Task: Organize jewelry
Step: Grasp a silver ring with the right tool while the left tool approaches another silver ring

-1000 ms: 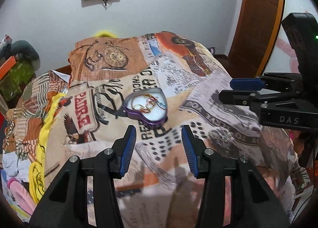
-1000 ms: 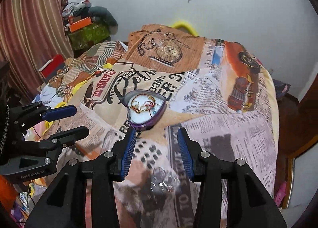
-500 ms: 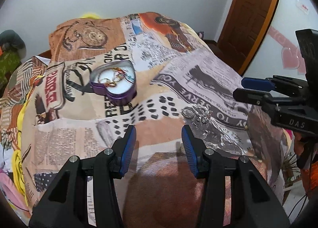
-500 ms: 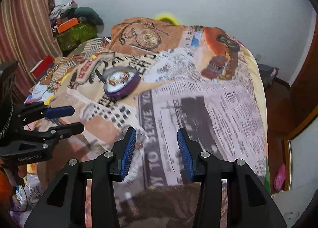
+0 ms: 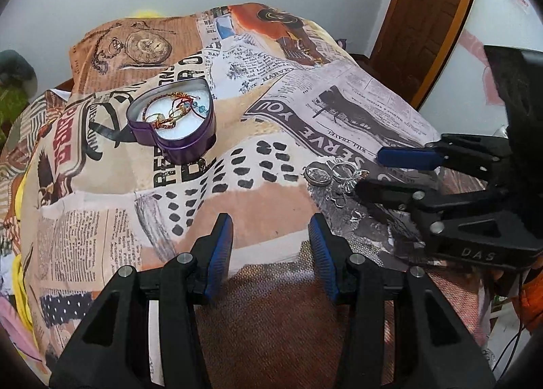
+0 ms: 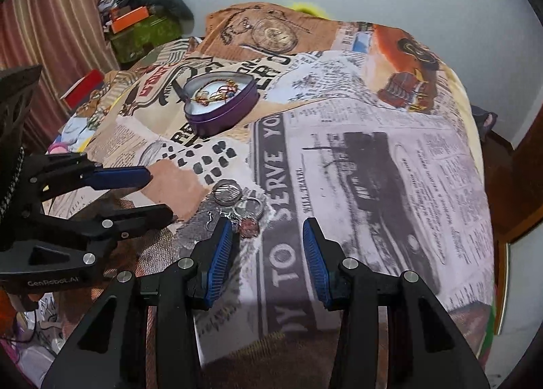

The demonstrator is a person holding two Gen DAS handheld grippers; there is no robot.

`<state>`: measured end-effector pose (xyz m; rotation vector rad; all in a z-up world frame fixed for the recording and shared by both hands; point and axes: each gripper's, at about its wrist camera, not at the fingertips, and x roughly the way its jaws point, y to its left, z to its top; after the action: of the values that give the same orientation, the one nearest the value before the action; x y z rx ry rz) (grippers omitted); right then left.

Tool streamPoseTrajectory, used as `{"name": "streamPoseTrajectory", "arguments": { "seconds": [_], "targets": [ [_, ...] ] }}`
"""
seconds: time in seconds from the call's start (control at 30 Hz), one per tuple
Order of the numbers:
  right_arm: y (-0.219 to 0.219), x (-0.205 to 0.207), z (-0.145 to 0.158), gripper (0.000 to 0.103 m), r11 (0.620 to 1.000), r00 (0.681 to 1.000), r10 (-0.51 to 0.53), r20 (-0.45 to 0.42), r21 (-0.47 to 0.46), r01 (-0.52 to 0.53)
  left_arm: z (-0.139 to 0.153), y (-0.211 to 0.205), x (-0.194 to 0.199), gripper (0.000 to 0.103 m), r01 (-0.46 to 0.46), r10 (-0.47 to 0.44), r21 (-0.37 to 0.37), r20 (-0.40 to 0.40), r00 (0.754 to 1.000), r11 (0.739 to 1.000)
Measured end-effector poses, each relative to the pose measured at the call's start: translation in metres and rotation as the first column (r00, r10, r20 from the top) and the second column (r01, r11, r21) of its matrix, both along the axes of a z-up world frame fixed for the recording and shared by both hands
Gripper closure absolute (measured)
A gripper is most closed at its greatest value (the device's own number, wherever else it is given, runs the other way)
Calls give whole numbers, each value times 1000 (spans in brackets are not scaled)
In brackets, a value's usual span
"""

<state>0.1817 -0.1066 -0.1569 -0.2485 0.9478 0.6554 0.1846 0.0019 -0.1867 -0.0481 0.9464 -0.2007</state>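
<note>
A purple heart-shaped tin (image 5: 173,124) lies open on the printed bedspread, holding several thread bracelets; it also shows in the right wrist view (image 6: 220,107). A loose pile of silver rings and earrings (image 5: 334,178) lies on the cloth nearer me, seen also in the right wrist view (image 6: 237,202). My left gripper (image 5: 269,246) is open and empty, left of the pile. My right gripper (image 6: 268,246) is open and empty, its left finger just beside the pile. Each gripper shows in the other's view: right (image 5: 390,171), left (image 6: 149,192).
The bedspread (image 6: 373,151) covers a bed that drops off at the right edge. A wooden door (image 5: 427,15) stands at the right. Boxes and clutter (image 6: 142,29) sit at the far left by a striped curtain (image 6: 51,32).
Both grippers have drawn back and swung toward the near part of the bed. The silver pile now lies close to my right gripper's fingers. Both stay open.
</note>
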Motion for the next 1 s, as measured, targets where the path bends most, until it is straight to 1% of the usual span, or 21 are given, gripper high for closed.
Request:
{"name": "streamPoseTrajectory", "arguments": {
  "seconds": [0.1,0.13,0.17,0.23,0.3,0.33,0.53,0.63,0.77,0.83,0.87,0.93,0.97,1.0],
  "targets": [
    [1,4,-4,63,1000,1000,6,-11,20,-6,-1,-1,3,56,5,-5,9,5,1000,1000],
    [1,5,-4,66,1000,1000,7,-9,27,-7,-2,-1,4,56,6,-6,10,7,1000,1000],
    [0,5,-4,73,999,1000,7,-9,32,-7,-2,-1,4,55,6,-6,9,8,1000,1000],
    [-1,6,-4,81,999,1000,13,-18,49,-12,-2,-2,7,55,10,-10,8,8,1000,1000],
    [-3,6,-4,86,998,1000,14,-20,63,-13,-1,-3,9,55,17,-17,5,6,1000,1000],
    [-3,7,-5,92,998,1000,16,-23,69,-14,0,-4,11,55,20,-20,2,5,1000,1000],
    [-10,9,-4,92,996,999,-21,-23,90,23,2,-10,20,55,54,-54,-24,4,999,998],
    [-14,11,-4,92,995,999,-35,-27,93,37,-1,-14,27,55,70,-70,-8,3,998,998],
    [-15,9,-4,92,997,999,-38,-5,71,39,-3,-21,35,55,95,-95,19,5,995,995],
    [-16,9,-3,92,997,999,-35,-3,68,35,-4,-27,38,56,119,-119,44,1,993,992],
    [-16,9,-3,92,997,999,-35,-2,66,35,-4,-30,39,57,126,-126,52,2,992,991],
    [-16,11,-4,92,997,999,-34,-3,65,34,-3,-34,41,68,149,-149,52,3,989,988],
    [-16,11,-3,92,997,999,-35,-3,64,35,-4,-34,42,72,158,-158,48,4,987,986],
    [-15,11,-3,92,997,999,-35,-3,62,35,-4,-35,43,80,166,-166,41,5,986,985]
  ]
}}
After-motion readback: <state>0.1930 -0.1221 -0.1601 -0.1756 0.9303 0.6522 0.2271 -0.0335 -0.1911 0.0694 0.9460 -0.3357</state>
